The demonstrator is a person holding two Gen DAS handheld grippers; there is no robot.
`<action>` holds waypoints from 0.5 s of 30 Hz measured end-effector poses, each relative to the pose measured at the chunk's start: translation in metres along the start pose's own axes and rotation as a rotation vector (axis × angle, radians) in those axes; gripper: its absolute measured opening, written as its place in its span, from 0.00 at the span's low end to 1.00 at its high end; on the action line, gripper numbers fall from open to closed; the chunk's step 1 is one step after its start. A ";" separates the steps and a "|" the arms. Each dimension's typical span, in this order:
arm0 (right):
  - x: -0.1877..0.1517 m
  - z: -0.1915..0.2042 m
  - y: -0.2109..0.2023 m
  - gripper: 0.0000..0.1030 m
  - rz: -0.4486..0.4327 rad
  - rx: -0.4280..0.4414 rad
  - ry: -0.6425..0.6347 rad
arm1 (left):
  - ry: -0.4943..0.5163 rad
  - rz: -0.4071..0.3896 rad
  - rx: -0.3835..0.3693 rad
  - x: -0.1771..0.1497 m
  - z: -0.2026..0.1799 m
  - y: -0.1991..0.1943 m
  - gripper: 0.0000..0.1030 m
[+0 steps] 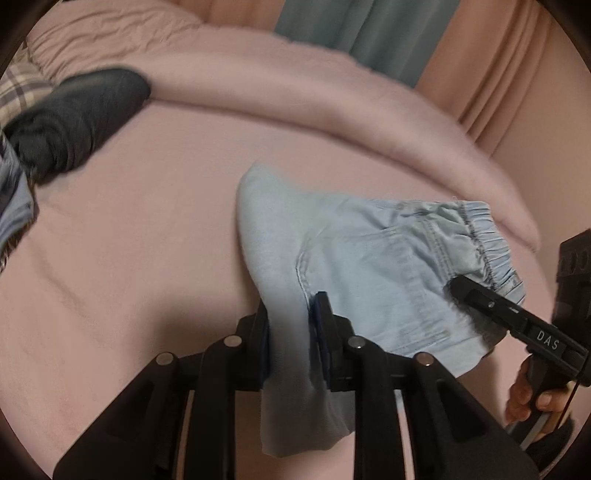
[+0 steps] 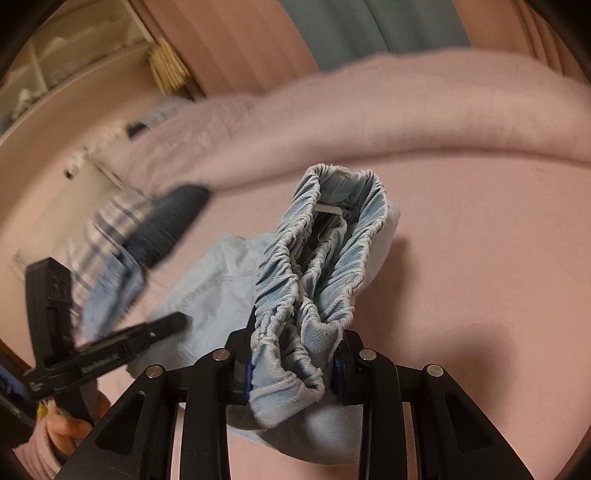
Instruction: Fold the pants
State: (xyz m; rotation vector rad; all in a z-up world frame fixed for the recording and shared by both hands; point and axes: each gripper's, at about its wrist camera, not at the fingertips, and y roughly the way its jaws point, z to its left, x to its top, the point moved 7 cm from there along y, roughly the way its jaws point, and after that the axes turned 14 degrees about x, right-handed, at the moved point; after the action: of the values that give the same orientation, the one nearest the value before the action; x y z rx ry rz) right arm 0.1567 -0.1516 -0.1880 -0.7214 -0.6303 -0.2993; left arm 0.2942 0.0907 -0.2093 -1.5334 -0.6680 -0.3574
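The light blue pants (image 1: 369, 266) hang folded above a pink bed sheet (image 1: 147, 258). My left gripper (image 1: 291, 332) is shut on the leg end of the pants, with fabric trailing down between the fingers. My right gripper (image 2: 293, 363) is shut on the bunched elastic waistband (image 2: 321, 266), which stands up between its fingers. In the left wrist view the right gripper (image 1: 456, 286) reaches in from the right at the waistband. In the right wrist view the left gripper (image 2: 177, 319) enters from the left at the pants (image 2: 214, 295).
A dark grey garment (image 1: 74, 118) lies on a plaid one (image 1: 18, 88) at the bed's far left; both also show in the right wrist view (image 2: 166, 225). A rolled pink blanket (image 1: 314, 103) runs along the back. Curtains (image 1: 369, 29) hang behind.
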 end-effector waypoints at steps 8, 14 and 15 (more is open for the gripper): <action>-0.027 -0.047 -0.042 0.60 0.015 -0.020 0.191 | -0.068 -0.032 0.085 -0.007 0.045 -0.011 0.72; -0.004 -0.033 -0.094 0.53 -0.148 -0.159 0.041 | 0.008 -0.156 0.063 0.007 0.028 -0.050 0.71; 0.002 -0.022 -0.095 0.44 -0.155 -0.135 0.001 | 0.015 -0.164 0.050 0.011 0.025 -0.049 0.71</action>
State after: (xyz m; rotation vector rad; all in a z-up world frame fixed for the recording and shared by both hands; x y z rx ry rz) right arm 0.1235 -0.2352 -0.1503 -0.8029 -0.6705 -0.4890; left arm 0.2686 0.1152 -0.1660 -1.4311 -0.7880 -0.4718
